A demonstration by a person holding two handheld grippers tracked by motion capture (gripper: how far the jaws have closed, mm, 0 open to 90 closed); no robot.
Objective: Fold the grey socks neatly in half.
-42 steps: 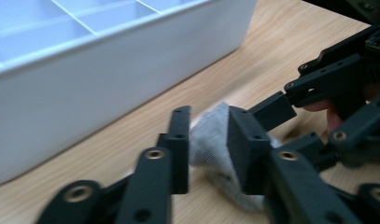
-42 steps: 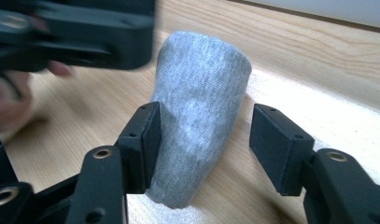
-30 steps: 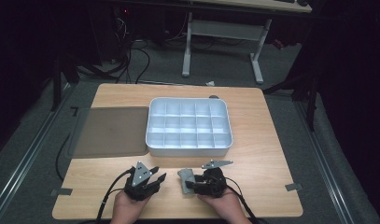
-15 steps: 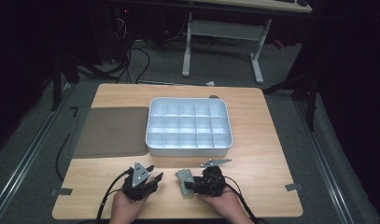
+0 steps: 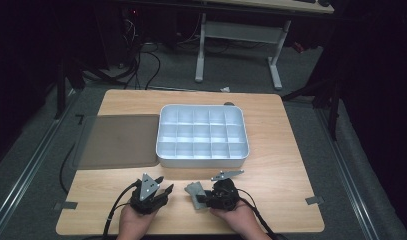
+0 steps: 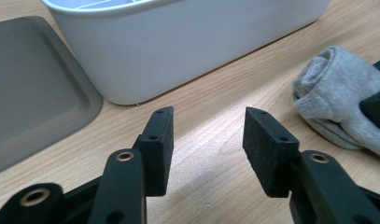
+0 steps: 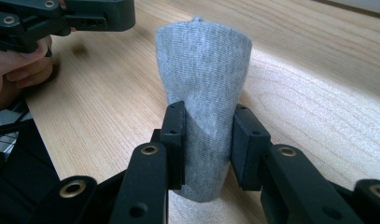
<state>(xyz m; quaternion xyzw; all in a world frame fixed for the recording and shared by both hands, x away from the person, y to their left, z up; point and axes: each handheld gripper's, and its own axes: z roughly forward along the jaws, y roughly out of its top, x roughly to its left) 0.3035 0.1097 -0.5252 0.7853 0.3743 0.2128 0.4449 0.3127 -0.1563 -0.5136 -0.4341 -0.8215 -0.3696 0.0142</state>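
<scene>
A rolled grey sock [image 7: 204, 79] is pinched between the jaws of my right gripper [image 7: 207, 135], which is shut on it low over the table's near edge [image 5: 203, 197]. The sock [image 5: 193, 192] sticks out leftward from that gripper. My left gripper [image 5: 161, 189] sits a little to the left, open, with bare wood between its pads [image 6: 159, 140]. In the left gripper view the sock [image 6: 339, 102] lies off to the right. A white compartment tray [image 5: 203, 158] stands at mid-table beyond both grippers.
A flat grey lid [image 5: 118, 141] lies left of the tray, touching its side. The wooden table [image 5: 281, 165] has open room right of the tray and along the front. Cables trail from both grippers off the near edge. A desk frame stands on the floor behind.
Both grippers have barely shifted; the left one has edged slightly toward the sock. The right gripper holds the sock as before.
</scene>
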